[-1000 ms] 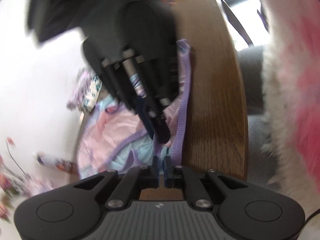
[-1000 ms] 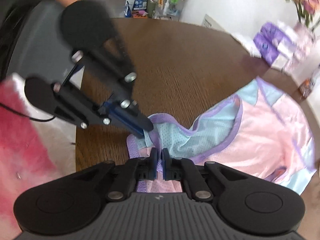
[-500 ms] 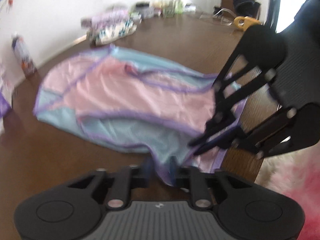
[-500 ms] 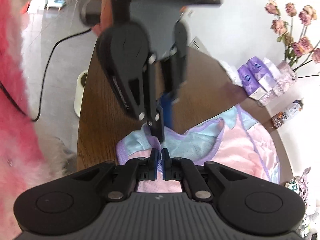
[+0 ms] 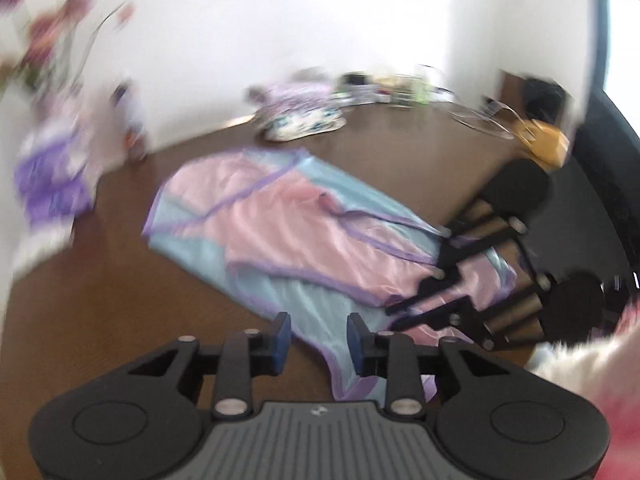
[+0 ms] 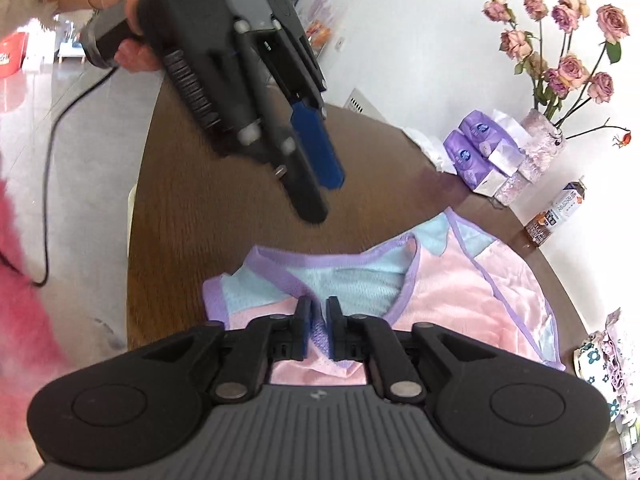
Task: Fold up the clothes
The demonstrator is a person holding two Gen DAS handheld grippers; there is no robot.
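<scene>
Garment (image 5: 280,232), pink satin with pale-blue panels and purple trim, lay spread on the table (image 5: 100,300); left gripper (image 5: 316,334) gaped empty, right gripper (image 6: 318,316) pinched its collar.

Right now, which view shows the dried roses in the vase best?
The right wrist view: the dried roses are sharp at upper right, stems running down into the vase on the table. The left wrist view shows them only as a motion-blurred smear at upper left.
</scene>
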